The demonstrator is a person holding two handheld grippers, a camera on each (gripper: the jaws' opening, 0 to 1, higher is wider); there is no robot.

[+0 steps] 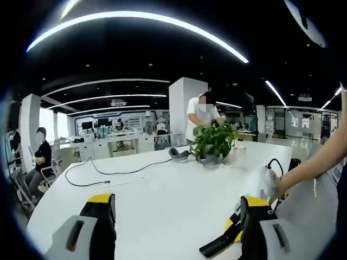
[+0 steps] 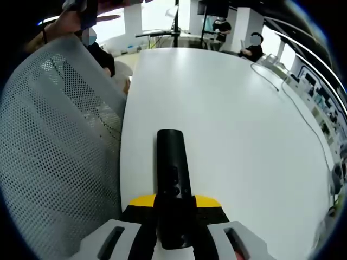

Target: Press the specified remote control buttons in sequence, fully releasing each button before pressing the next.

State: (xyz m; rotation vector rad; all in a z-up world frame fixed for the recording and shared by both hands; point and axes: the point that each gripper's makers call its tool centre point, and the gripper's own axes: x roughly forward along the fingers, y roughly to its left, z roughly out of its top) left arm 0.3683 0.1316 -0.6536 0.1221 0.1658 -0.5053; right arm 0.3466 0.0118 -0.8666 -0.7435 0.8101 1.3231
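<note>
- Right gripper [image 2: 174, 230]: jaws clamped on the black remote control [image 2: 173, 184], holding it by its near end; far end sticks out over the white table [image 2: 227, 119], close to the table's edge beside the mesh chair back [image 2: 54, 162].
- Left gripper view: same remote [image 1: 219, 245] shows as a dark bar low down, by the near table edge, with the right gripper [image 1: 246, 214] on it and a hand [image 1: 279, 187] behind.
- Left gripper [image 1: 173, 227]: jaws wide apart, nothing between them, hovering over bare table [image 1: 162, 189]; not touching the remote.
- Progress: remote is secured & in sight, so the holding part looks done. No jaw tip is on a button now. Buttons look like small marks on the remote's top face – too small to tell which is which, or whether any has been pressed.
- Left to do, by my read: bring the left gripper over, press each button in turn, lift off fully between presses.
- Also on the table: potted plant [image 1: 213, 142] near the far edge, black cable [image 1: 116, 172] trailing toward the left side.
</note>
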